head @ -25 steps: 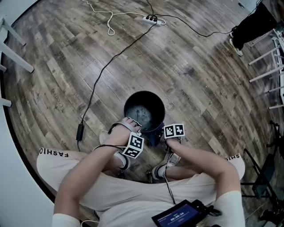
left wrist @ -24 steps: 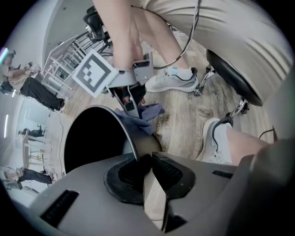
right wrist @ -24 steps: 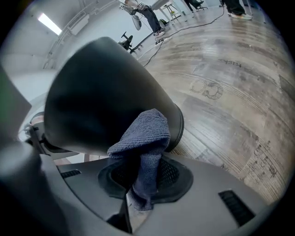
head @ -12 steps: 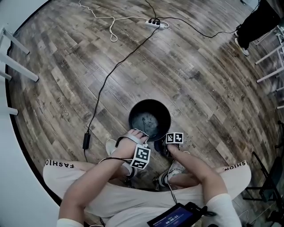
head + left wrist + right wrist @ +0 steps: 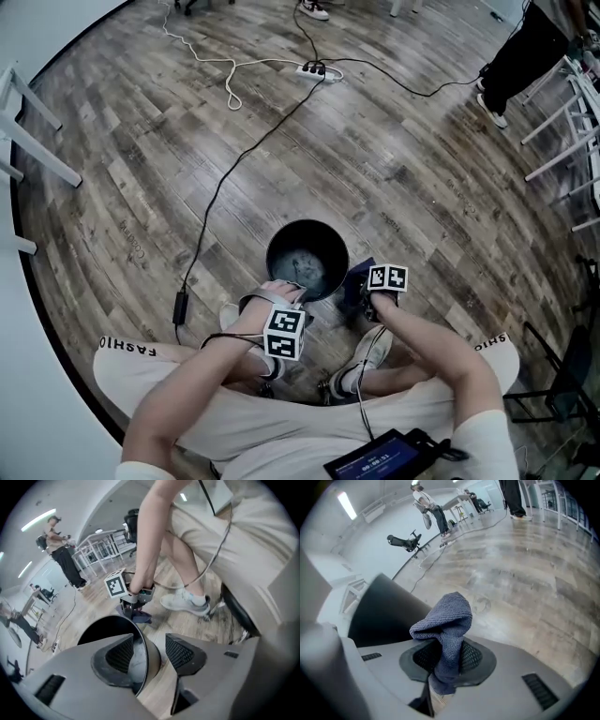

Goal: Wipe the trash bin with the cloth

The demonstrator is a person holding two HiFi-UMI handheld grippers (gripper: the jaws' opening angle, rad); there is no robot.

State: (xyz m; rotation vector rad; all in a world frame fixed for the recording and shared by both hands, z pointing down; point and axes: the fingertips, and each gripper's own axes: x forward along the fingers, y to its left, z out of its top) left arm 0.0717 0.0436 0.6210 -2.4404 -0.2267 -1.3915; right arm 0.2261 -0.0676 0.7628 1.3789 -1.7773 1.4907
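The trash bin [image 5: 307, 261] stands upright on the wooden floor [image 5: 422, 187], just in front of the seated person's feet. The left gripper [image 5: 146, 652] sits at the bin's 7 o'clock. Its jaws have just been opening and now stand wide apart, one on either side of the bin's rim, and neither pad presses the wall. The right gripper [image 5: 447, 658] is at the bin's 4 o'clock, its jaws closed on a bunched blue cloth [image 5: 446, 618] that hangs just beside the bin's outer wall.

The main risk is that nothing steadies the bin. A firm wipe from the 4 o'clock side would likely push it across the smooth boards towards 10 o'clock or tip it over. A black cable [image 5: 217, 192] lies on the floor at the bin's 8 o'clock, and a sliding bin could snag it. The cloth looks pinched by a single fold, so dragging it hard could pull it out of the jaws. If the left jaws close off-centre on the rim, they could tilt the bin.
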